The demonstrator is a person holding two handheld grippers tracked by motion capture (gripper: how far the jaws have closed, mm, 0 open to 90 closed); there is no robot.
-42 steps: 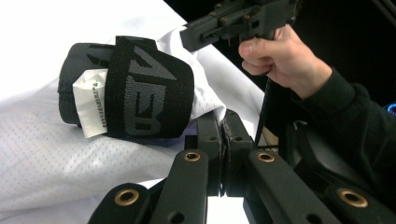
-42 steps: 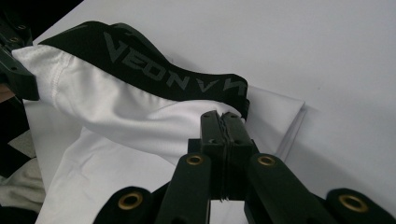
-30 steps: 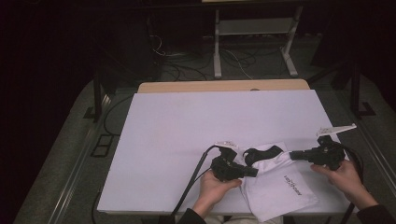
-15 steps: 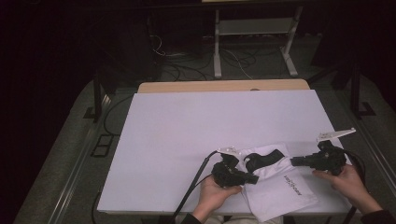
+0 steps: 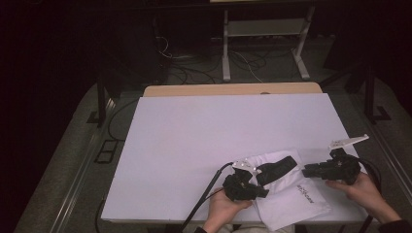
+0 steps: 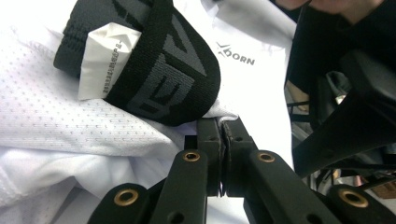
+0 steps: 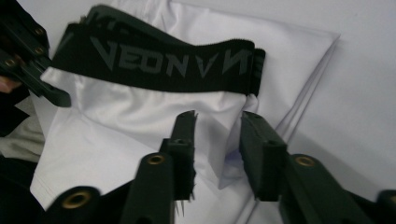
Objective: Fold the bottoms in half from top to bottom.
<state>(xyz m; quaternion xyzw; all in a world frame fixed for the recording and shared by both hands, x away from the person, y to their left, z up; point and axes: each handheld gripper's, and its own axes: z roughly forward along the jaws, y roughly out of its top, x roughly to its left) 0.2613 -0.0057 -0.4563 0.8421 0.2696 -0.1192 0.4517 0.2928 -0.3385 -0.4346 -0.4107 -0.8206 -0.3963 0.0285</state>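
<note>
A white garment [image 5: 296,196] with a black lettered waistband [image 5: 277,167] lies crumpled at the table's front right. My left gripper [image 5: 265,192] sits at its left edge. In the left gripper view its jaws [image 6: 222,127] are shut on a fold of white cloth just under the waistband [image 6: 163,70], where a white label [image 6: 105,58] is tucked. My right gripper [image 5: 307,171] is at the garment's right side. Its jaws [image 7: 217,126] have just been opening and stand apart over the white cloth [image 7: 107,140], not pressing it. The waistband [image 7: 163,60] runs beyond them.
The white table top [image 5: 218,131] has a bare wooden strip [image 5: 233,89] at its far edge. A black cable [image 5: 209,194] trails from the left gripper over the front edge. Metal stand legs [image 5: 265,43] and cables lie on the dark floor behind.
The right gripper's jaws have parted and let go of the cloth, and it has drifted slightly right and toward the front. The left gripper stays shut on the garment.
</note>
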